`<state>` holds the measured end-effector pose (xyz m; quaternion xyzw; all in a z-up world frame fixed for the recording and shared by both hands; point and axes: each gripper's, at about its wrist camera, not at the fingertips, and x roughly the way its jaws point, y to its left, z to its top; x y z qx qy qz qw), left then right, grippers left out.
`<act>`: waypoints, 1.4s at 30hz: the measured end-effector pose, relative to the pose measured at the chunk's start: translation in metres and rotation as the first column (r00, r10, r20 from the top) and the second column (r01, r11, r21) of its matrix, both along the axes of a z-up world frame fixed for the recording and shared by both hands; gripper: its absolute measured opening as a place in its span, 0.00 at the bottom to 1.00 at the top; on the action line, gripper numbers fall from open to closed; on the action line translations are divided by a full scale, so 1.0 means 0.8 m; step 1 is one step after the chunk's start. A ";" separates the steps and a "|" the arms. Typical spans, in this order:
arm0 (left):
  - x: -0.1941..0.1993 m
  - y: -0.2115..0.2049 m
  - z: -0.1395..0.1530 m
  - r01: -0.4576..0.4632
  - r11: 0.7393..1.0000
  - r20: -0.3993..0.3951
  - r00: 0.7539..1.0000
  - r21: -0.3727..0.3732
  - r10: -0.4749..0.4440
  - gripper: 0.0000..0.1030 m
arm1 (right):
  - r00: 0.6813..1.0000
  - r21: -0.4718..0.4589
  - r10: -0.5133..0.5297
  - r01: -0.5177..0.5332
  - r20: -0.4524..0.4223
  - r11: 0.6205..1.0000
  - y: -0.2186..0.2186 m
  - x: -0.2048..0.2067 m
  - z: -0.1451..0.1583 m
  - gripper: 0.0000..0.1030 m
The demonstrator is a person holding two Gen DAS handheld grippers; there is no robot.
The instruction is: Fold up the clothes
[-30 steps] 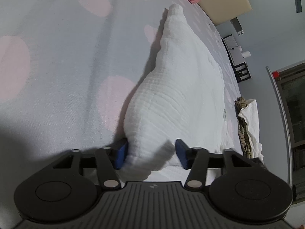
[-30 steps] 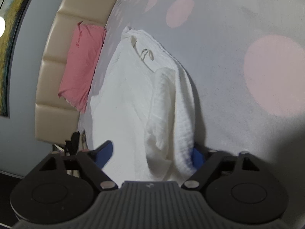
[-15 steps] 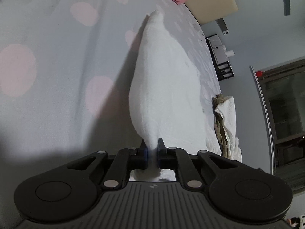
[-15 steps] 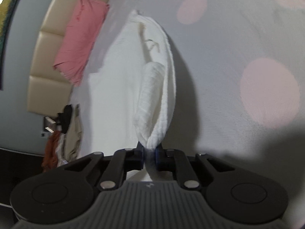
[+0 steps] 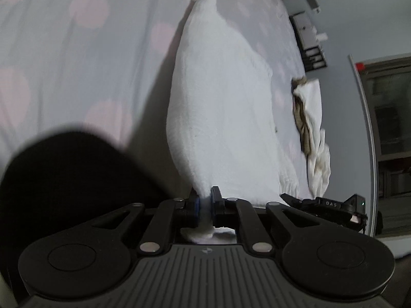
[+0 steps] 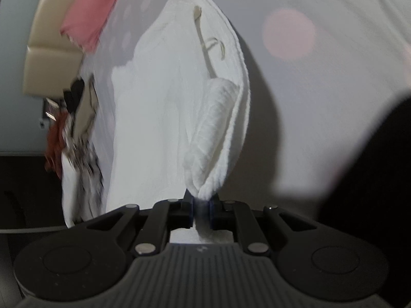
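A pale grey bedsheet with pink dots (image 5: 77, 59) covers the bed. On it lies a white crinkled cotton garment (image 5: 221, 97), lifted at its near edge into a ridge. A heap of brown and white clothes (image 5: 310, 128) sits at the bed's edge, a pink pillow (image 6: 90, 12) against the cream headboard. The left gripper (image 5: 204, 204) and right gripper (image 6: 201, 205) each pinch a corner of the garment tight.

pink-spotted bedsheet (image 5: 77, 59), pink pillow (image 6: 87, 12), cream headboard (image 6: 43, 59), dark cabinet (image 5: 390, 118)
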<state>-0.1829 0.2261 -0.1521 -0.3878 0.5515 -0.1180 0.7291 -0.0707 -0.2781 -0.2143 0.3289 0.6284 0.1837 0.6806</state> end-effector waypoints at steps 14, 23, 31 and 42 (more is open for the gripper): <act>0.021 -0.013 0.030 0.071 0.997 0.048 0.996 -0.006 -0.071 0.03 | 0.999 0.011 0.030 -0.031 0.032 0.999 -0.002 -0.021 0.021 0.06; 0.101 0.042 0.032 -0.105 0.977 0.046 0.992 -0.185 0.116 0.03 | 0.997 0.168 -0.067 0.061 0.034 0.984 -0.020 0.037 0.039 0.05; 0.231 0.057 0.021 -0.210 0.958 0.044 0.974 -0.193 0.222 0.03 | 0.983 0.283 -0.184 0.176 0.001 0.943 -0.027 0.160 0.037 0.05; 0.388 0.036 -0.001 -0.248 0.964 0.032 0.967 -0.102 0.252 0.03 | 0.955 0.329 -0.286 0.297 -0.082 0.896 -0.001 0.308 0.004 0.05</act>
